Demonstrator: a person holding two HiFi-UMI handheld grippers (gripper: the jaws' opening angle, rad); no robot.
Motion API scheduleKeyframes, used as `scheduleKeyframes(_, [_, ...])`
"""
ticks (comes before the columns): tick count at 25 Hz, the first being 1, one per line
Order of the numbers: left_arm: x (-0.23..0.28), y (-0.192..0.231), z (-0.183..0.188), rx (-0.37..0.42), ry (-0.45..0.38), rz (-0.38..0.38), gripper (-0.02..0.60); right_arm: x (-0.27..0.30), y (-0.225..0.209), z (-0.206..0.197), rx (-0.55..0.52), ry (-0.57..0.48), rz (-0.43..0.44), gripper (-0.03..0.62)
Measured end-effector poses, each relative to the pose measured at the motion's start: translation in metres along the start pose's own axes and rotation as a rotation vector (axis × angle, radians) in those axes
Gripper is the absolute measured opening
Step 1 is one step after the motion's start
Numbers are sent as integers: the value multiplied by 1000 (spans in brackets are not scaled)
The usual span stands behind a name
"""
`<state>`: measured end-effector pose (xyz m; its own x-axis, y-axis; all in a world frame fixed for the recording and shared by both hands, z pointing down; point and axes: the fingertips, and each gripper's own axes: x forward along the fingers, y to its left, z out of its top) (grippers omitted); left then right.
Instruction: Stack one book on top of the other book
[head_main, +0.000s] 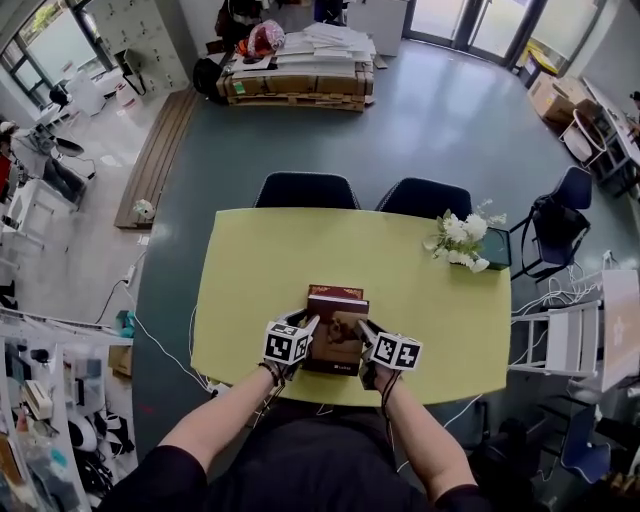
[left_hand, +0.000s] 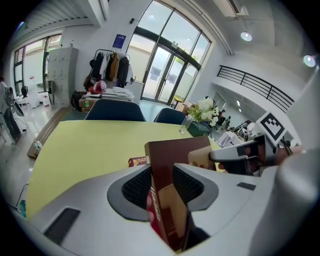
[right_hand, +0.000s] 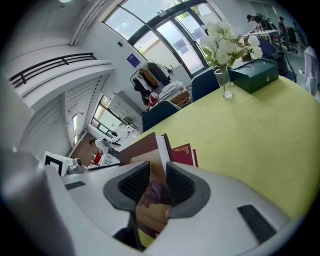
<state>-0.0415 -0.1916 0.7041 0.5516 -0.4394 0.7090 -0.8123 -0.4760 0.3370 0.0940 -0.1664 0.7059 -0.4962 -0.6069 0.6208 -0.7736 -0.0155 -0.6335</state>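
Left tool (left_hand: 162, 184), right tool (right_hand: 152, 182) on brown book (head_main: 338, 328); spine print (left_hand: 153, 211) seemingly illegible

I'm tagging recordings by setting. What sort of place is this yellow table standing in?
Probably an open office or lab hall rather than a home: a loaded pallet sits out on the floor, metal lockers line a wall, and tall glass doors lead outside.
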Motion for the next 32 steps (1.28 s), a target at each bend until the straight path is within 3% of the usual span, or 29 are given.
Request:
scheduleKeyframes(10, [46, 21, -6, -68, -3, -1, 140, 39, -37, 3, 102, 10, 2, 106])
scheduleKeyframes(22, [76, 44, -20, -91, 45, 37, 140, 68, -50, 1, 71, 72, -19, 106])
scheduleKeyframes(32, [77, 61, -14, -96, 16, 82, 140, 72, -63, 2, 36, 75, -66, 116])
